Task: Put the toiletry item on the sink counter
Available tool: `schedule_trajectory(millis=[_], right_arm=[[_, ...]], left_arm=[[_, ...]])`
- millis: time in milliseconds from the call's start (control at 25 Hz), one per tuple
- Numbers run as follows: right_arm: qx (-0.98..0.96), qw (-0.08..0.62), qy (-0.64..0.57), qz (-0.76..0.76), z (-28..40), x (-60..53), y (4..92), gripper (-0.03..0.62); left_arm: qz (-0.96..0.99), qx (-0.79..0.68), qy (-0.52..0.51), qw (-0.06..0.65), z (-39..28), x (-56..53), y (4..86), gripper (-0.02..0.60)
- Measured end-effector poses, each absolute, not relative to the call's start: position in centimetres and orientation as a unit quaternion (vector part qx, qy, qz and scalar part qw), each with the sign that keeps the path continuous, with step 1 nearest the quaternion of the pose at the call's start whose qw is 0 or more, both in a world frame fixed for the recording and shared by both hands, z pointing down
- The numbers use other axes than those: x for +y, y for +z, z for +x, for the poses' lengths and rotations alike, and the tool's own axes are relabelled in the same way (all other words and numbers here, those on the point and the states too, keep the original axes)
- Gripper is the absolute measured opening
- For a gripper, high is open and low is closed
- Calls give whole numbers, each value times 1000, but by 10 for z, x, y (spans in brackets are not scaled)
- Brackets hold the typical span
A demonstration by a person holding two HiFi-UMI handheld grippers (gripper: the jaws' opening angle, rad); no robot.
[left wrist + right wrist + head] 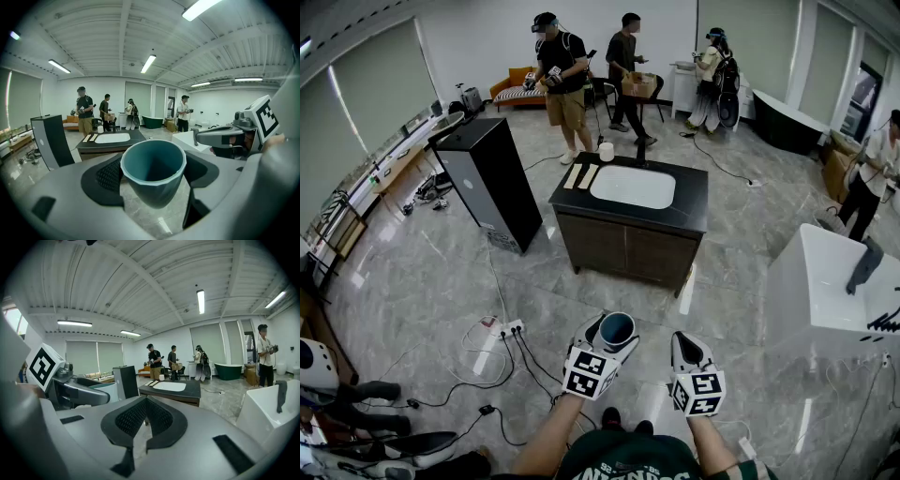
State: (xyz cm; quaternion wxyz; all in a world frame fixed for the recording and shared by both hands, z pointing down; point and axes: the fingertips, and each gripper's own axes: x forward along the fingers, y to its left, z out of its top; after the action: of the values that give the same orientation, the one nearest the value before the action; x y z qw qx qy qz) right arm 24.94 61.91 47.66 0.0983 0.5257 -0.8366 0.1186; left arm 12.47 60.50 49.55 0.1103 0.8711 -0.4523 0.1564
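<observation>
Left tongs (pixel 612 336): clamped on a teal cup (pixel 153 168), one pad against each side, low in the head view just ahead of the person's left forearm.
Right tongs (pixel 146 422): pads together with nothing between them, just right of the cup and apart from it.
Cup: held off the floor, well apart from the tabletop (pixel 696 192); its mouth faces the left gripper's camera and its inside is bare.
Floor (pixel 581 291): grey marbled tile, open between the person and the tabletop's front edge.
Edges: a black cabinet (pixel 492 183) stands left of the tabletop and a white tub (pixel 825 281) stands to the right; a power strip (pixel 508 328) and cables lie left of the cup.
Tabletop: dark, with a white basin (pixel 633 186), two pale flat strips (pixel 581 176), a small white cylinder (pixel 606 151) and a dark tap (pixel 641 150) toward its far edge.
Head view only: the cables on the floor.
Gripper views only: a ribbed ceiling with strip lights (pixel 148 63).
Room: people (pixel 562 80) stand beyond the tabletop near a sofa (pixel 517 89); blinds (pixel 384 75) cover the left windows.
</observation>
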Motion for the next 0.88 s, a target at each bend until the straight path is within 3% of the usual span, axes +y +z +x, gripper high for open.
schedule_trajectory(millis=[160, 880], right_arm=[[-840, 73, 118, 525, 244, 610, 472, 43], [-838, 91, 114, 526, 219, 602, 479, 43]], left_arm=[[872, -451, 157, 108, 119, 597, 496, 391], [875, -444, 156, 111, 99, 584, 504, 391]])
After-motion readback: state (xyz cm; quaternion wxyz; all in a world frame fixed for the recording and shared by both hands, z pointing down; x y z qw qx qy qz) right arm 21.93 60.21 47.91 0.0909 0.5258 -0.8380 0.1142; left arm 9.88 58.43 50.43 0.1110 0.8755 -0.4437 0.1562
